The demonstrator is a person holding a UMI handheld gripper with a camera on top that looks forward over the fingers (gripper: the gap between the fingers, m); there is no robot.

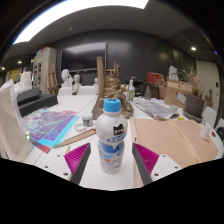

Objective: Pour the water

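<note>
One bottle (111,136) stands upright on the white table (60,160), its blue cap (112,104) pointing up. It sits between the gripper (112,165)'s two open fingers, gaps on both sides.

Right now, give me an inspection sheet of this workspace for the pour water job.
Surface: white table, partly covered by brown paper.
Job's things: capped water bottle upright, standing between the fingers; no receiving cup made out.
Clutter: colourful sheet, papers, mug.
Grippers: gripper open, gaps either side of the bottle.
Cables: nothing seen.
Surroundings: dark wall, wooden easels, white busts.
</note>
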